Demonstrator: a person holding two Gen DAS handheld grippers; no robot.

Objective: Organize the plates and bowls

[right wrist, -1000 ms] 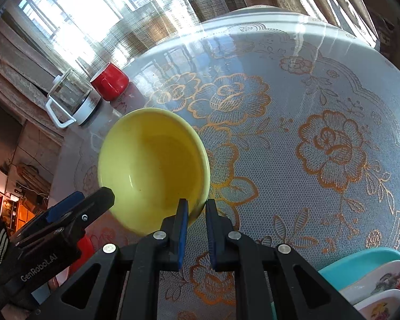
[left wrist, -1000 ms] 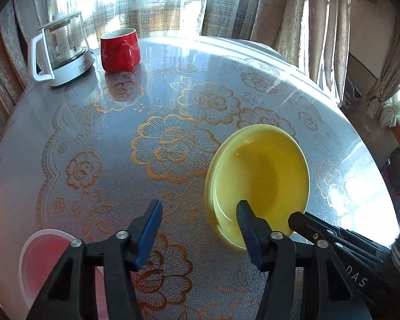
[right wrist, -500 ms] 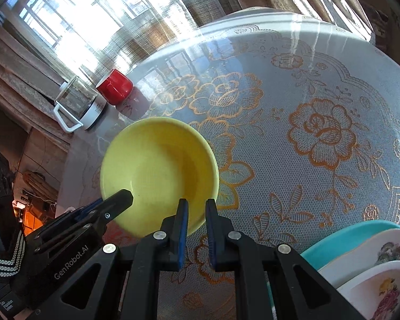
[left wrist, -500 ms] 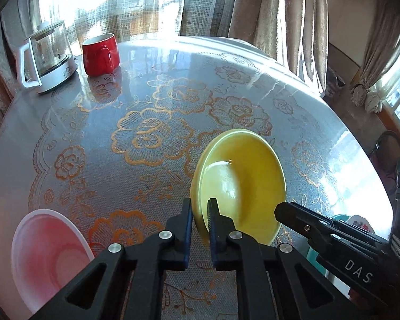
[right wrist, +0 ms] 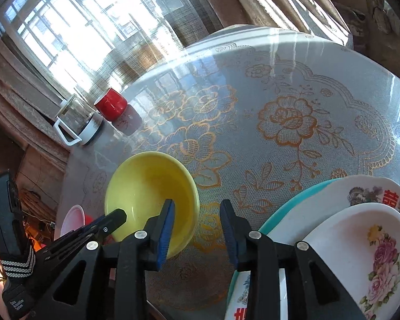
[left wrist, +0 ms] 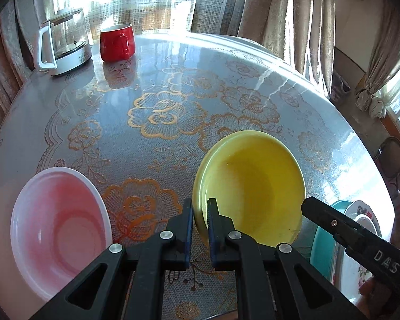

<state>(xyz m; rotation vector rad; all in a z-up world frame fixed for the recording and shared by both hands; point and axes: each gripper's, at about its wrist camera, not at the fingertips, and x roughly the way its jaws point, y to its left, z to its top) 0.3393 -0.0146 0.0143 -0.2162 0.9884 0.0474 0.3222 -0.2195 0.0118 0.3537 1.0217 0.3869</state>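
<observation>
Left to right on the round table point(left wrist: 173, 61), w/ its glossy clear cover over gold-flower lace: a pink bowl point(left wrist: 58, 229) sits at the near left edge, smooth and matte inside, white rim, prob. light plastic. Far back stand a glass kettle point(left wrist: 64, 45) and a red mug point(left wrist: 117, 42), close together, neither part of the job.

Centre-right, my left gripper point(left wrist: 199, 229) is clenched on the near rim of the yellow bowl point(left wrist: 253, 186), one pad outside the wall, one inside. Bowl looks tilted, its far side toward the tabletop; I can't tell if that side touches the cover. It reads as glazed or hard plastic: stiff, shiny, slick. The rim is the only sensible hold, and a thin edge pinch like this could pivot or slip, so I'd keep it low and level.

Right wrist view: my right gripper point(right wrist: 197, 229) is released, jaws spread wide, left pad over the bowl's near-right rim, gripping nothing.

Far right, at the table edge: a stack point(right wrist: 333, 213) w/ a teal plate at the bottom, a white floral plate w/ red characters on it, then a white rose-print bowl. Glossy, likely melamine or ceramic; treat as chippable. My guess: yellow bowl nests w/ the pink one or on that stack.
</observation>
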